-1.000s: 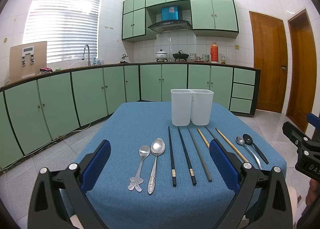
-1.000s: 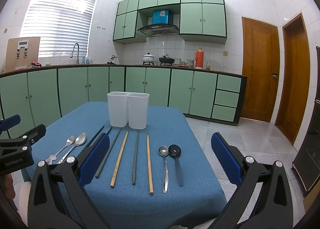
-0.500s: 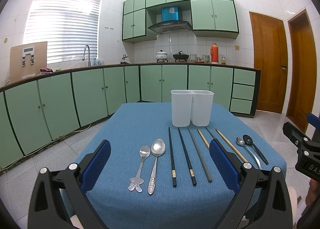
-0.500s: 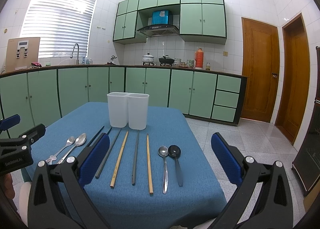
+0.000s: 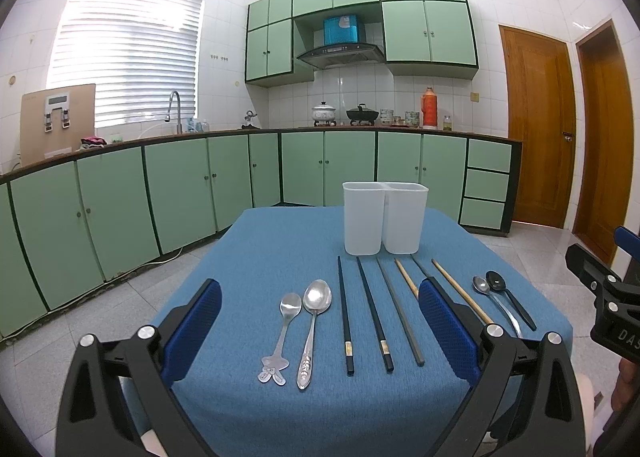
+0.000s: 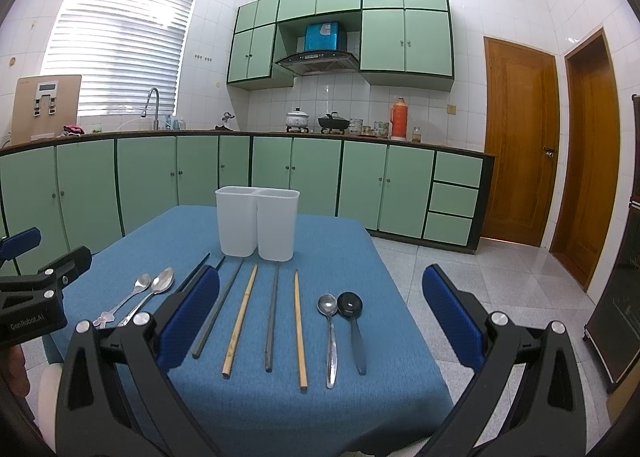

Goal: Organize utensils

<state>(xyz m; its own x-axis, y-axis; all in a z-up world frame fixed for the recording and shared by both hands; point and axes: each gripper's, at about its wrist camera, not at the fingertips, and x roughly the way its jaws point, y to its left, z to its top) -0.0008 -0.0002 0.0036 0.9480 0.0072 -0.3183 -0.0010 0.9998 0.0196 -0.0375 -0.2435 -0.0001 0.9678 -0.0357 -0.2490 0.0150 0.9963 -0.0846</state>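
1. Nothing shifting since the earlier frames: both grippers hovering where they were, utensils lying unchanged.
2. Left gripper and right gripper holding jaws spread wide, grasping nothing.
3. Spoons, chopsticks and black spoon lying in a row on the blue worktop, near its front edge.
4. White holder standing upright behind them, bare cloth lying open on either side.
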